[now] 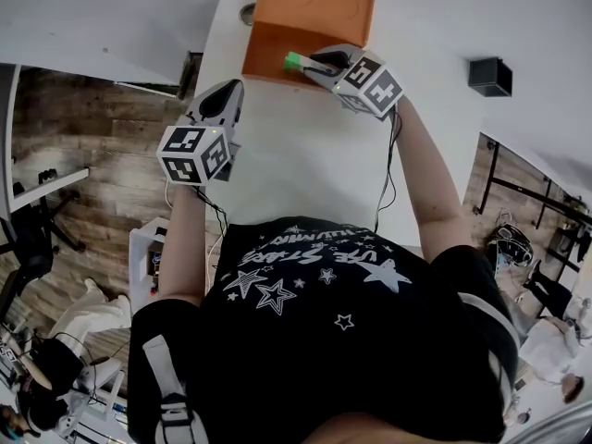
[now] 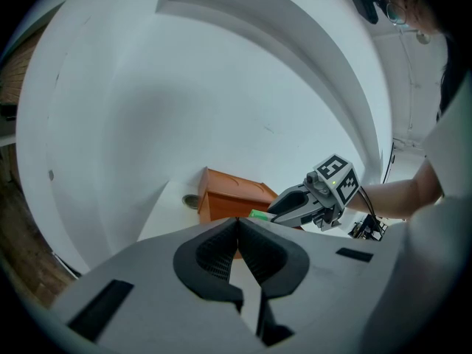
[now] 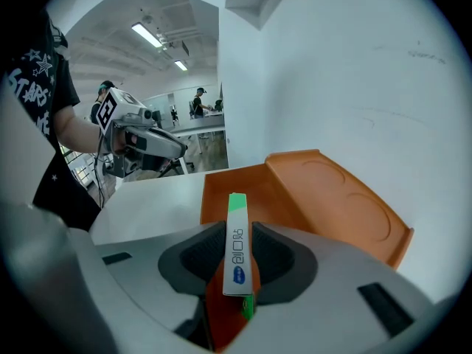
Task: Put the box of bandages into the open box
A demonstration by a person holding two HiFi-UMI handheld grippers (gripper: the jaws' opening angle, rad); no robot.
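Closest to the head camera is the person's black star-printed T-shirt [image 1: 324, 340], with both bare forearms reaching out over the white table [image 1: 305, 165]. At the end of the right forearm, the right claw [image 3: 237, 231] is clamped on the box of bandages [image 3: 237, 253], a thin white carton with green ends that stands on edge between the dark pads, one green end poking out past the fingertips. Directly ahead of and below those fingertips lies the open box [image 3: 332, 205], orange, its hollow just under the carton's front end and its lid tipped back to the right of the claw. Whether the carton touches the near wall cannot be told. The left claw [image 2: 237, 227] hangs over the table to the left of the right claw, its jaws pressed together at the tips with nothing between them. The orange box sits ahead of it, apart from its fingertips.
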